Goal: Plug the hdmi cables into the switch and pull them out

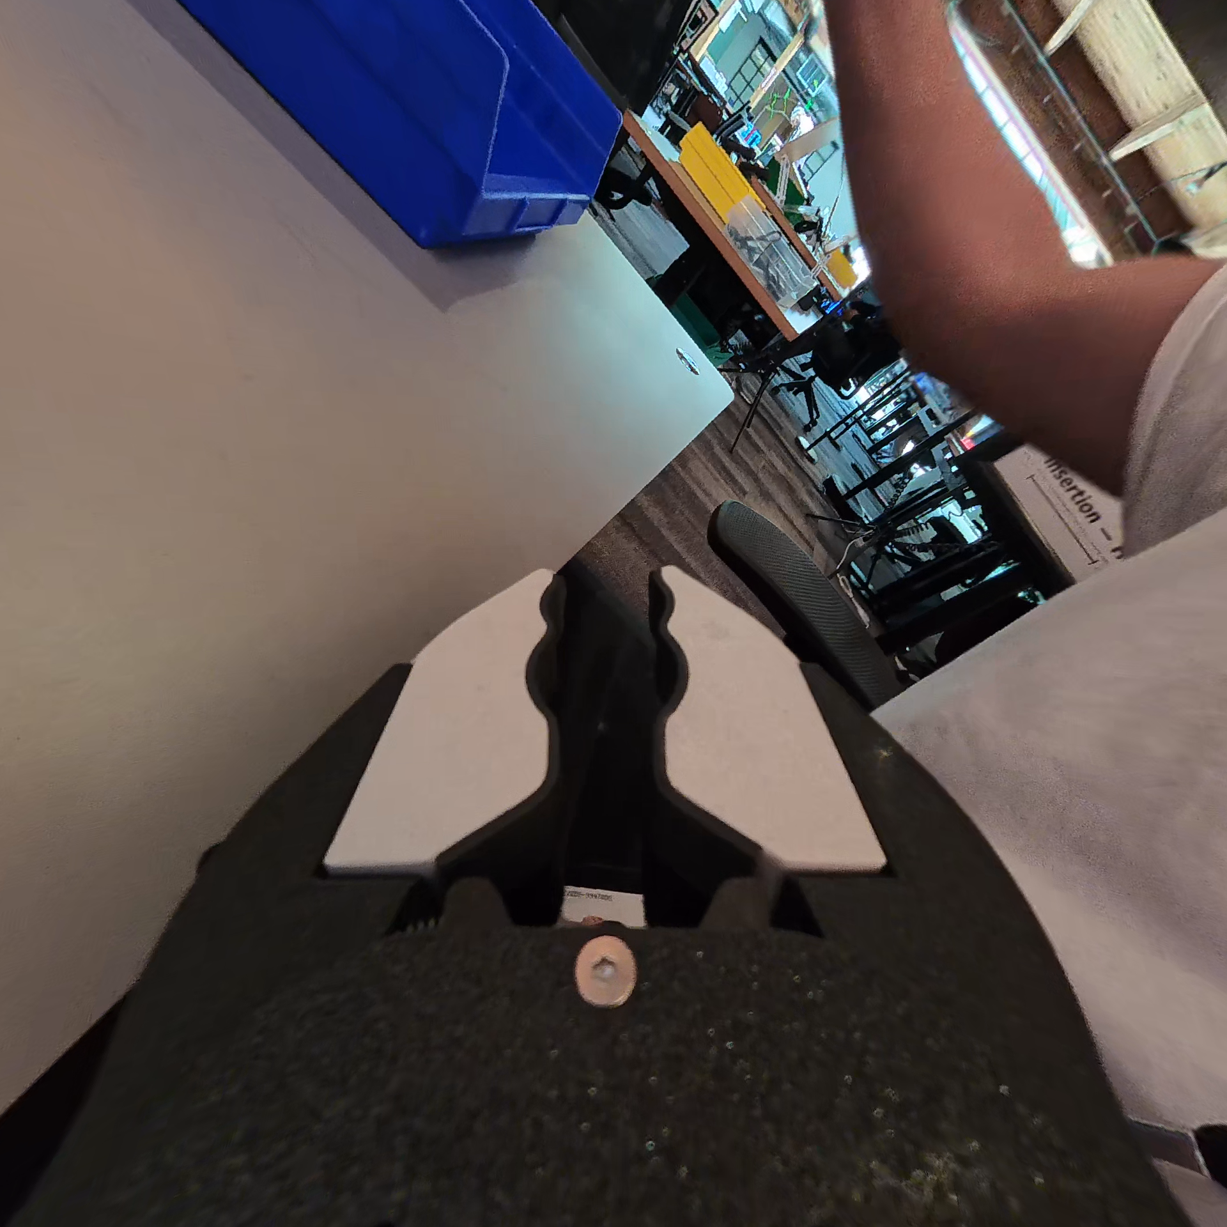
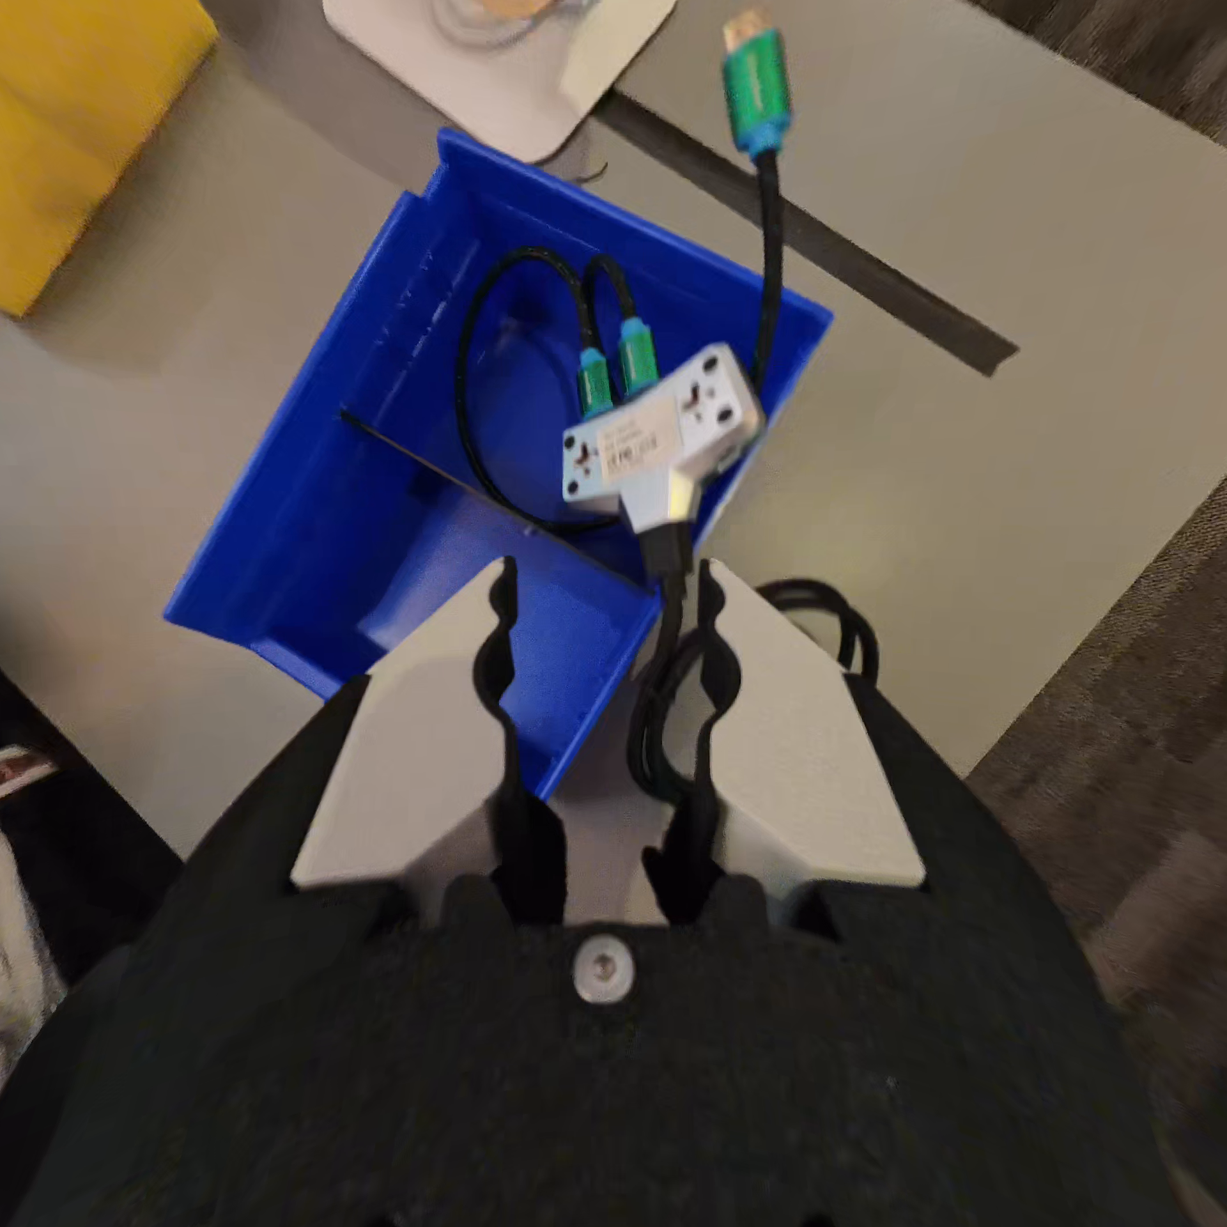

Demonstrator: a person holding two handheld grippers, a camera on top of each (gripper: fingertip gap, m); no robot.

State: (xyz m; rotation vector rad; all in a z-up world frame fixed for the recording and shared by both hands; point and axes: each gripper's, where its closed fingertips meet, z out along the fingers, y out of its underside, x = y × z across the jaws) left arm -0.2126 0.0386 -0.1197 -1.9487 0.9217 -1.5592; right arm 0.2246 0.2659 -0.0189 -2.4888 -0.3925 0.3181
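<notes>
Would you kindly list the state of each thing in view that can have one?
left hand-held gripper: open, empty.
right hand-held gripper: open, empty.
switch: upside down in bin, two green plugs inserted.
third green plug: unplugged, lying on the table.
blue bin: open-topped, near compartment empty.

We note an open workshop-lab: rows of cluttered workbenches (image 1: 743, 219), office chairs (image 1: 803, 597), exposed timber ceiling beams (image 1: 1155, 99), parts bins (image 1: 425, 99).
</notes>
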